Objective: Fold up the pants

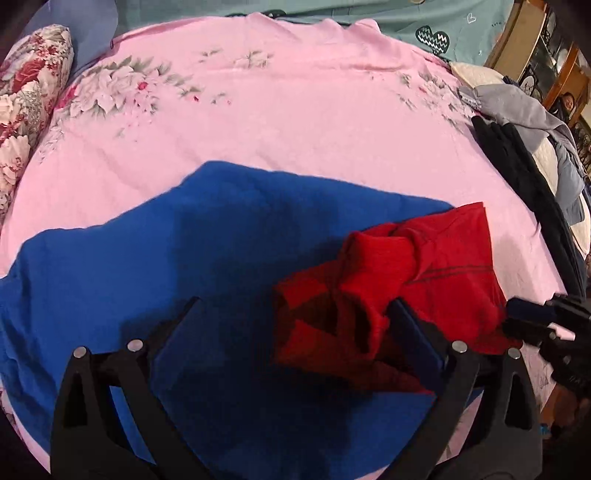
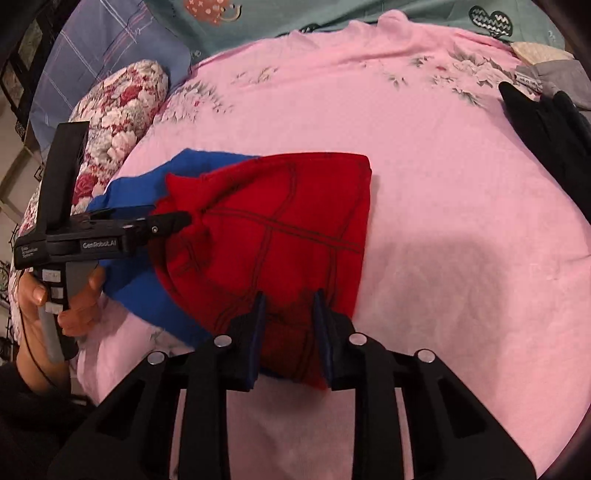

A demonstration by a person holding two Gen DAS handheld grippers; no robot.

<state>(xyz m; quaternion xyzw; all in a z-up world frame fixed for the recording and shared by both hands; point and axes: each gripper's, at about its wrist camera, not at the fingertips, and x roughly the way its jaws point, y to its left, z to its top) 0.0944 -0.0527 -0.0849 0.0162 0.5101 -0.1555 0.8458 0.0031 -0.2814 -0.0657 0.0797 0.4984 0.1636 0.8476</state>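
Note:
The pants (image 2: 280,236) are red with dark web lines and blue legs. They lie on the pink floral bedsheet (image 2: 443,184). In the left wrist view the blue part (image 1: 184,258) spreads wide and the red part (image 1: 406,269) is bunched at the right. My left gripper (image 1: 295,314) is open, its right finger against a red fold; it also shows in the right wrist view (image 2: 181,221) at the red fabric's left edge. My right gripper (image 2: 290,299) is shut on the red fabric's near edge. It shows in the left wrist view (image 1: 532,317) at the right.
A floral pillow (image 2: 118,107) lies at the left of the bed. Dark and grey clothes (image 1: 517,147) are piled at the right edge. A teal blanket (image 1: 332,11) lies at the back. A person (image 1: 567,105) stands at the far right.

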